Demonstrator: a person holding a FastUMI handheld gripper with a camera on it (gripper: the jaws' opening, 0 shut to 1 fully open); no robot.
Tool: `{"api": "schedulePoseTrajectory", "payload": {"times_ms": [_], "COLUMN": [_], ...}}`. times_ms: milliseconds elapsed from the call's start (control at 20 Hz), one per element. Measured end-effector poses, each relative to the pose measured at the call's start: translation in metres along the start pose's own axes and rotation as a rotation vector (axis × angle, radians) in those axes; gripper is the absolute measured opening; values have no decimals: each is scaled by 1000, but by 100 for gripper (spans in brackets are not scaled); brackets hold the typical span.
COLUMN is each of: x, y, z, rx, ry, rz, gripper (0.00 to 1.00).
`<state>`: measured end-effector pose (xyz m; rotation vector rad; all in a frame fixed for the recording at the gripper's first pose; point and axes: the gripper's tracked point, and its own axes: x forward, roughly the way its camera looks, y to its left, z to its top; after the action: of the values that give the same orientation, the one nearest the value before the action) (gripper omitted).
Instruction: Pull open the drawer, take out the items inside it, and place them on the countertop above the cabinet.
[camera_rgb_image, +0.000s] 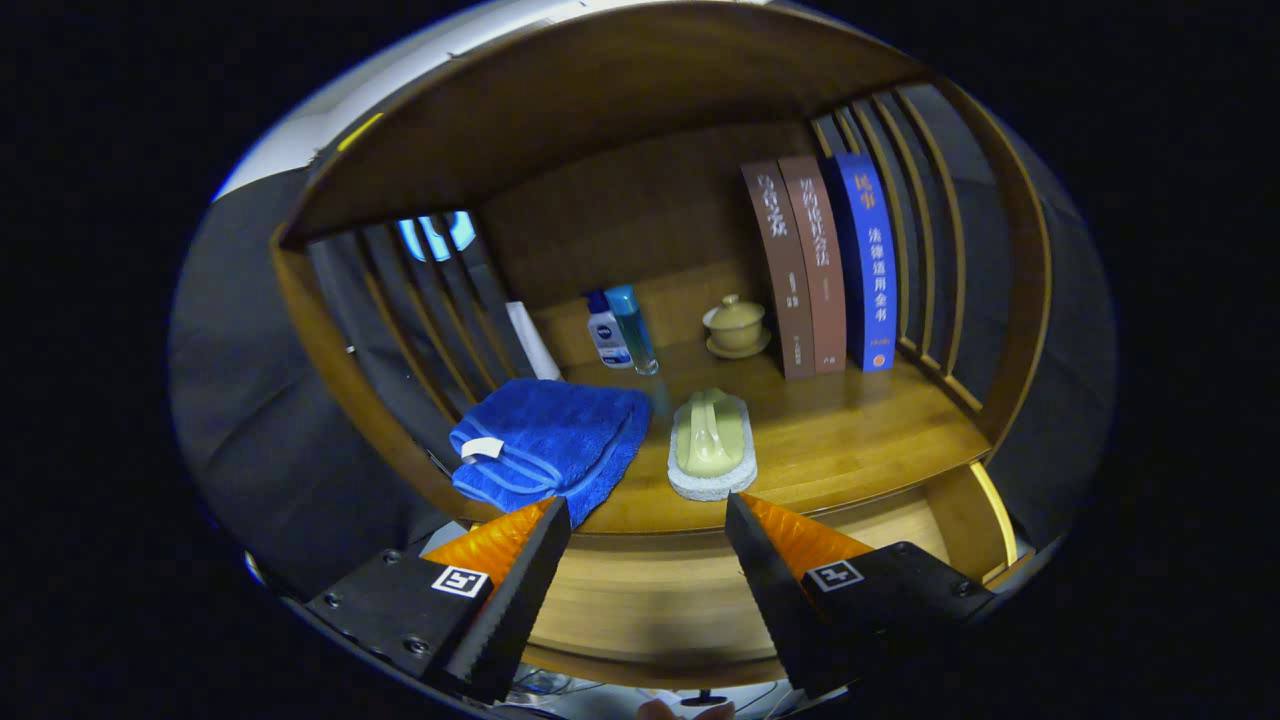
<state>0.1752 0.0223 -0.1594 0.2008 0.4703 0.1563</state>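
Note:
My gripper (648, 520) is open, with nothing between its fingers. It hovers over the pulled-out wooden drawer (650, 600), whose pale inside floor shows below the fingers. Beyond the fingertips lies the wooden countertop (850, 440). On it, near the front edge, rest a folded blue towel (555, 440) and a pale green brush with a white sponge base (711, 445). The towel sits just ahead of the left finger (530, 580); the brush sits just ahead of the gap.
Farther back on the countertop stand two small bottles (620, 330), a lidded ceramic cup on a saucer (737, 325) and three upright books (830, 270). Slatted wooden sides (930, 240) and a shelf above enclose the space. The drawer's right wall (985, 520) is beside the right finger.

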Motion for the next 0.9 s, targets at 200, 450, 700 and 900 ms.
{"api": "schedulePoseTrajectory", "payload": {"times_ms": [200, 450, 700, 900], "x": [-55, -96, -96, -77], "y": [-2, 2, -6, -20], "z": [-9, -68, -143, -178], "rx": [-27, -139, -217, -231], "ry": [-195, -317, -324, -278], "rz": [-17, -54, -121, -155], "gripper": [99, 99, 99, 99]}}
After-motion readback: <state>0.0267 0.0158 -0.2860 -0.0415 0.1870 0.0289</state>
